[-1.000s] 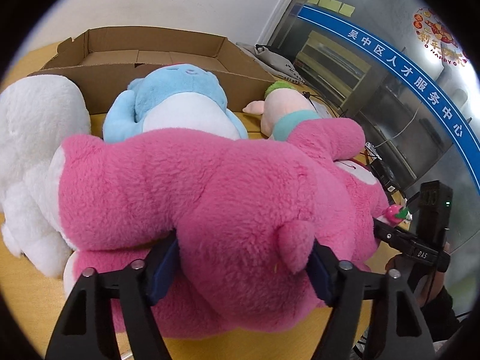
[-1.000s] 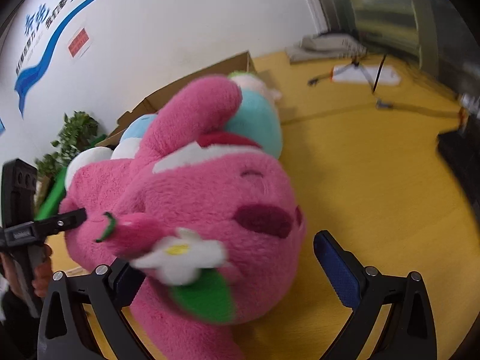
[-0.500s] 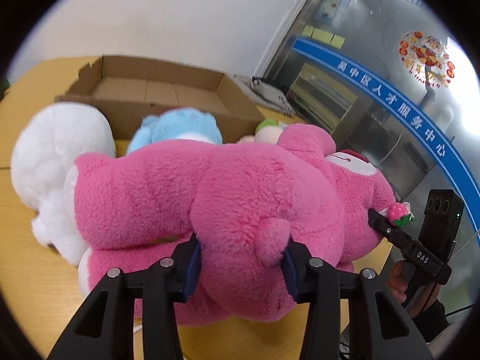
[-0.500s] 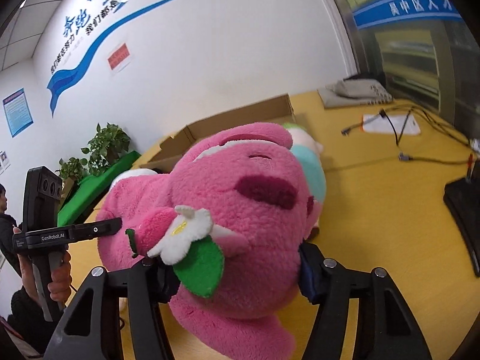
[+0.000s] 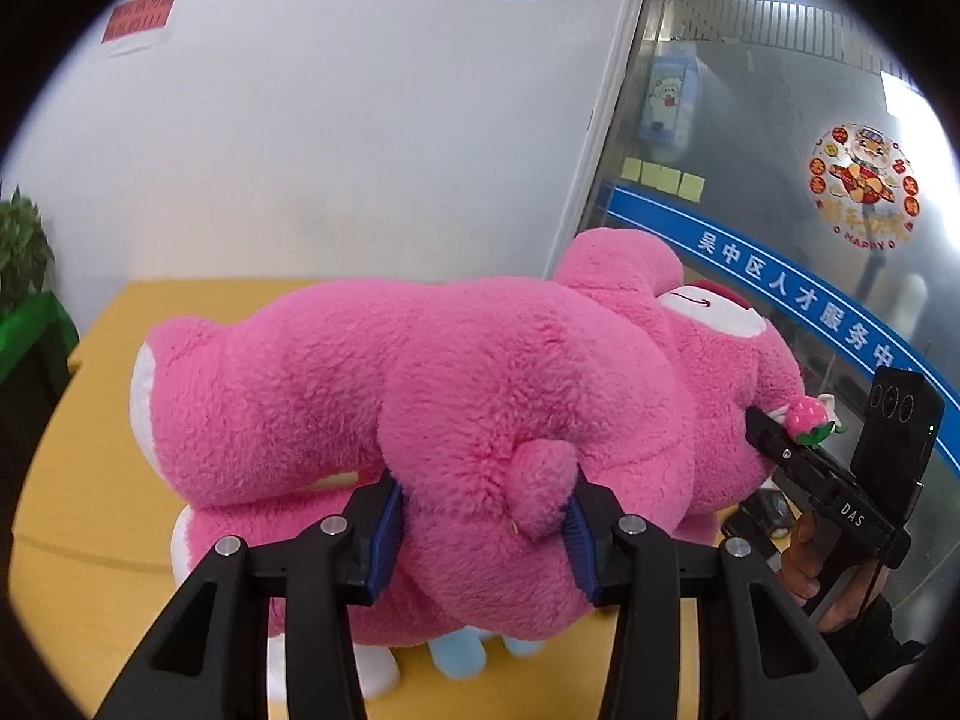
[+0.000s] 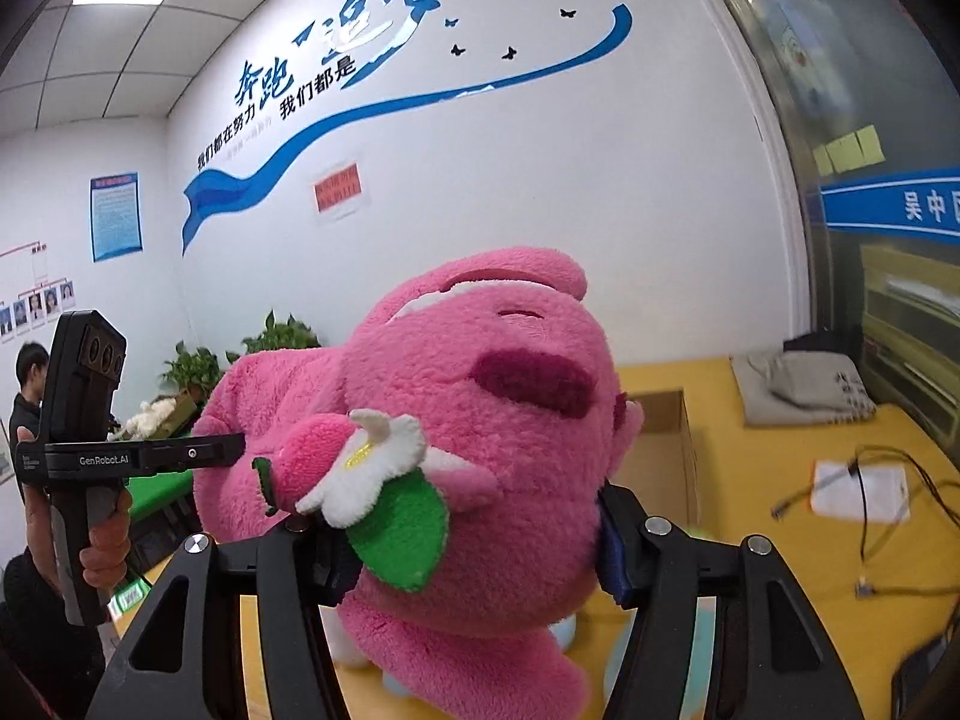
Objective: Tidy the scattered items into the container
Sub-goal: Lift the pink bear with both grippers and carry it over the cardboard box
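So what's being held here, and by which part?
The pink plush bear: left tongs clamp its rear by the tail, right tongs clamp its head.

Pink plush bear (image 5: 480, 372): large, fluffy, bright pink, with white paw soles, a small round tail, a dark maroon nose patch and a white muzzle area. A plush strawberry with a white flower and green leaf (image 6: 372, 480) is attached at its front. The body lies roughly horizontal, raised clear of the yellow tabletop, rump toward the left wrist camera, head toward the right wrist camera.

Cardboard box (image 6: 672, 450): brown, open-topped, on the table behind the bear's head, mostly hidden.

Beneath the bear, parts of a white plush (image 5: 366, 669) and a light-blue plush (image 5: 459, 654) show on the table.
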A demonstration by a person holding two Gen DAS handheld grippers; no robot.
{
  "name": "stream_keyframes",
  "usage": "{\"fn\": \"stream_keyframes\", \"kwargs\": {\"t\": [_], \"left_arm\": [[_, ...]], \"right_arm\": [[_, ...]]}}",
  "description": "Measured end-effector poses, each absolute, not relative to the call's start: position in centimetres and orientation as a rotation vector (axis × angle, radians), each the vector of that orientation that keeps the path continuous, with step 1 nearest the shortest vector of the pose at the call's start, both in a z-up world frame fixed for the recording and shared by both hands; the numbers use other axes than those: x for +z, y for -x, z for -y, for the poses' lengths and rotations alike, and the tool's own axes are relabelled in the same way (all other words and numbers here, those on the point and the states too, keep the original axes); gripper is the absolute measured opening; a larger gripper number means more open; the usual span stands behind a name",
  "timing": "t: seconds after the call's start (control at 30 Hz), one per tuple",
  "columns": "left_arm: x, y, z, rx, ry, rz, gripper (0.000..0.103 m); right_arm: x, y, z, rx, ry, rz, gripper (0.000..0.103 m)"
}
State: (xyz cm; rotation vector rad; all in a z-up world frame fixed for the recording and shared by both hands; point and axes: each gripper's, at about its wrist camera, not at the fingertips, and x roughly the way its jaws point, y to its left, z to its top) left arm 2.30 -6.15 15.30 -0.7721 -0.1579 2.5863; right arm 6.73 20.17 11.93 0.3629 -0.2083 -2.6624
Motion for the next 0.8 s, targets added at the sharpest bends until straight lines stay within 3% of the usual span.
{"fn": "stream_keyframes", "kwargs": {"t": [0.2, 0.43, 0.67, 0.8], "left_arm": [[18.2, 8.7, 5.3, 2.617, 0.809, 0.069, 0.042], [15.6, 23.2, 5.2, 2.574, 0.926, 0.076, 0.042], [4.3, 36.7, 4.7, 2.425, 1.222, 0.170, 0.042], [-4.5, 40.8, 3.1, 2.339, 1.447, 0.153, 0.027]], "right_arm": [[14.7, 4.0, -20.4, -2.705, -0.335, 0.240, 0.065], [13.3, 16.9, -22.7, -2.731, -0.422, 0.360, 0.064], [6.5, 29.0, -24.2, -2.784, -0.649, 0.447, 0.064], [0.4, 33.2, -23.5, -2.816, -0.920, 0.322, 0.064]]}}
